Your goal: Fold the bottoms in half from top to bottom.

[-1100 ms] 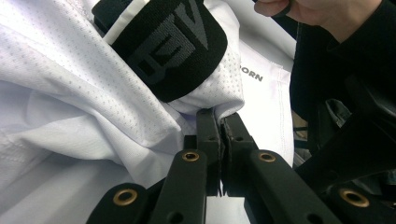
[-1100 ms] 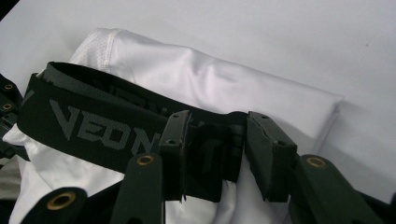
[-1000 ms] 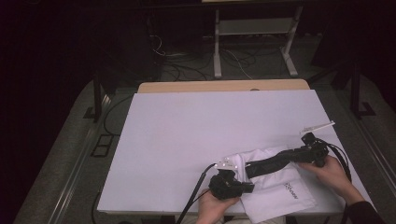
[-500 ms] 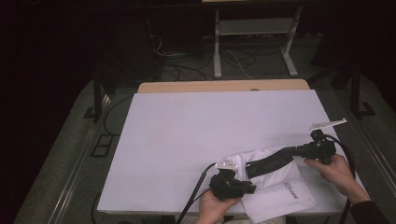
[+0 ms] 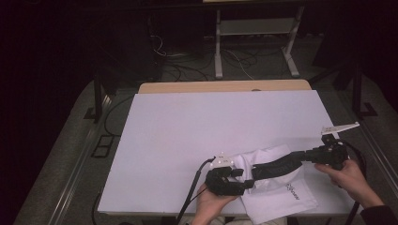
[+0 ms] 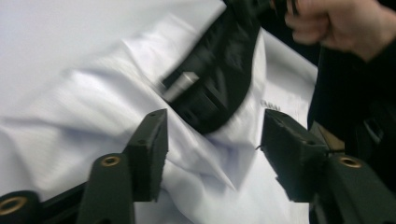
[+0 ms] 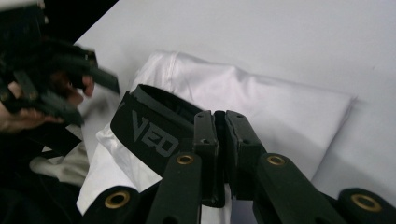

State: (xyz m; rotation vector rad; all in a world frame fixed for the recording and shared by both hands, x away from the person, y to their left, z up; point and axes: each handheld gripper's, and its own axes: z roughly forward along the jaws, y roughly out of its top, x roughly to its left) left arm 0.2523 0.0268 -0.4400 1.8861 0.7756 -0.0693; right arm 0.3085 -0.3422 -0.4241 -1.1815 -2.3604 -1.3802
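A white garment point(image 5: 281, 199) lies crumpled at the near right of the white-covered table point(image 5: 211, 126). A black elastic band point(image 5: 277, 165) with grey lettering stretches across it. My right gripper point(image 5: 307, 156) is shut on the band's right end; in the right gripper view the jaws point(image 7: 222, 122) are pressed together over the band point(image 7: 149, 135), with the white garment point(image 7: 266, 98) beyond. My left gripper point(image 5: 246, 182) stands open at the band's left end. Its jaws point(image 6: 212, 135) are spread over the white cloth point(image 6: 84, 102), with the band point(image 6: 219, 79) just ahead of them.
The table's wooden far edge point(image 5: 225, 86) shows beyond the white cover. A metal stand point(image 5: 253, 28) and cables point(image 5: 169, 61) are on the dark floor behind. A black cable point(image 5: 192, 187) trails from the left gripper off the near edge.
The right gripper has moved to the right with the band's end, drawing the band out longer over the garment. The left gripper has stayed in place.
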